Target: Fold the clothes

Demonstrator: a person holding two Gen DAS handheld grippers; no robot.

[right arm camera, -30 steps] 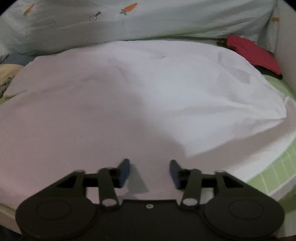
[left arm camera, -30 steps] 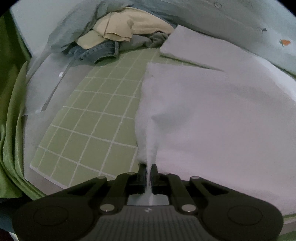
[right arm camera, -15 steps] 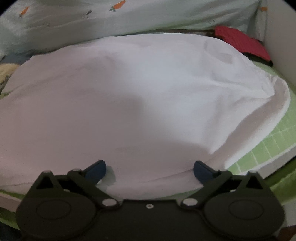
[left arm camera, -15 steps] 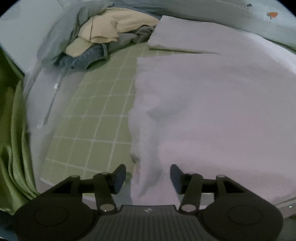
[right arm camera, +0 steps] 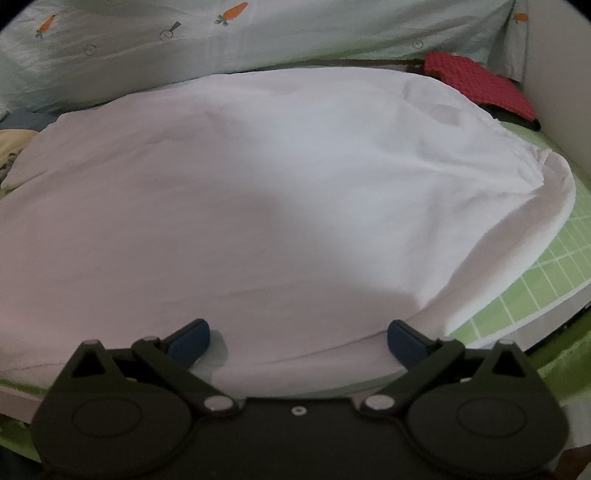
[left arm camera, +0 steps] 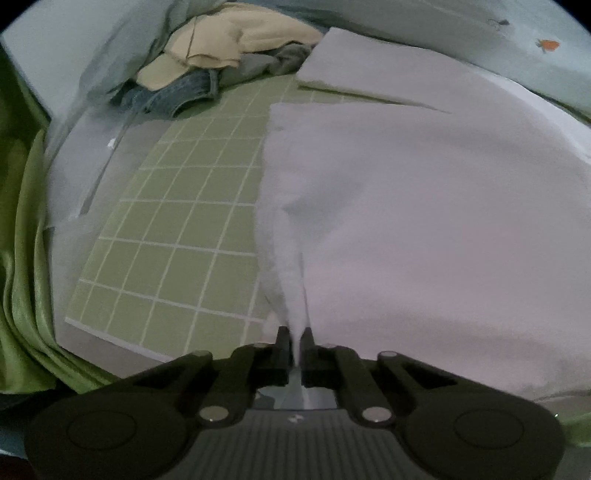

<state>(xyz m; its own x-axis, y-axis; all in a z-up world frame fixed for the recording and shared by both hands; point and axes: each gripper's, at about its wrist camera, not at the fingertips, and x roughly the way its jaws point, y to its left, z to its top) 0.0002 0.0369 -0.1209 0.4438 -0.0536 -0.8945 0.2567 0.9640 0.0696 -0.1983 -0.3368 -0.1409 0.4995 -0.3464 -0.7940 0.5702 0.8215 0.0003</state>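
Note:
A large white garment (left arm camera: pixel 424 206) lies spread flat on the green grid mat (left arm camera: pixel 177 221); it fills the right wrist view (right arm camera: pixel 277 206) too. My left gripper (left arm camera: pixel 294 341) is shut on a pinched ridge of the white garment's near left edge, which rises into a fold between the fingers. My right gripper (right arm camera: pixel 297 338) is wide open, its blue fingertips (right arm camera: pixel 188 341) resting over the garment's near hem, holding nothing.
A pile of clothes, yellow cloth (left arm camera: pixel 229 44) over denim (left arm camera: pixel 173 96), lies at the mat's far left. A pale carrot-print sheet (right arm camera: pixel 221 33) runs along the back. A red knit item (right arm camera: pixel 480 85) lies far right. Green satin fabric (left arm camera: pixel 22 258) hangs at the left.
My left gripper opened half a second ago and has now shut again on the garment's edge. My right gripper opened wider and stays open over the hem.

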